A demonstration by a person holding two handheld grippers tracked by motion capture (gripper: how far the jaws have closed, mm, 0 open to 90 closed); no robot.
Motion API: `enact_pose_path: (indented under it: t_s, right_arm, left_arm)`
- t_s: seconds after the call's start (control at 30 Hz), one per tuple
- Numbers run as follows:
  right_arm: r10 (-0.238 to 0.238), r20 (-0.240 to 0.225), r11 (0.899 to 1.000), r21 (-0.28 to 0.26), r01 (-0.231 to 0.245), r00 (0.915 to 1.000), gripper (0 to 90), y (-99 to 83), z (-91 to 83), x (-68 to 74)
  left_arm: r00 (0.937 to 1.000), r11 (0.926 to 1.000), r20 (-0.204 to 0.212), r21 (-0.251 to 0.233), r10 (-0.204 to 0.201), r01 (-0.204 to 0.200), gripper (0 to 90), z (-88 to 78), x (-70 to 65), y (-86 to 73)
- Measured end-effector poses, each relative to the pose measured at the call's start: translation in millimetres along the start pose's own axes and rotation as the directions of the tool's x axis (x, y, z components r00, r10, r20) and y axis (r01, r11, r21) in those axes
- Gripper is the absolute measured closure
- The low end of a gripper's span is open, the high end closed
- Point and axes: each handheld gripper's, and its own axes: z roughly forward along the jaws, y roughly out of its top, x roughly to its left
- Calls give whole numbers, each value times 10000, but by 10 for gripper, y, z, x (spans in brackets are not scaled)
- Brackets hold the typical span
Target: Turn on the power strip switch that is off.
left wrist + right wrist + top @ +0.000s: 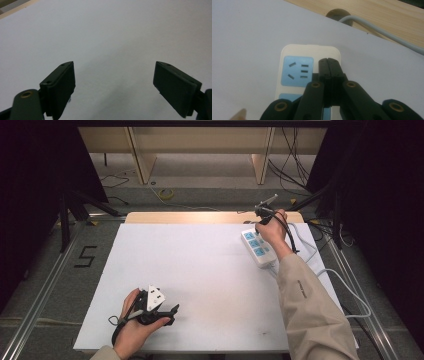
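Note:
A white power strip [257, 247] with blue socket faces lies at the table's far right. In the right gripper view the strip [309, 51] sits just under my right gripper [328, 60], whose two black jaws are pressed flat together with nothing between them, tips over the strip's end beside a blue socket [297, 70]. From the high view the right gripper [261, 223] points down at the strip's far end. My left gripper [172, 312] rests near the table's front left, jaws wide apart over bare white table [112, 37].
The strip's grey cable [345, 287] loops off the table's right side; another stretch of cable [382, 32] runs across the wooden edge [374, 15] behind the white board. Wooden furniture legs [142, 160] and floor cables lie beyond the table.

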Motion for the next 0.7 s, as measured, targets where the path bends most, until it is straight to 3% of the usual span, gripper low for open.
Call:
enact_pose_path:
  t_s: [0.63, 0.7]
  right_arm:
    - [-191, 101, 9998, 57, 190, 9998, 900, 4, 71, -9]
    - [-51, 90, 9999, 146, 50, 9999, 900, 13, 70, 7]
  left_arm:
    - [10000, 10000, 5, -11, 24, -24, 178, -2, 2, 0]
    - [10000, 10000, -11, -16, 20, -20, 178, -3, 2, -1]
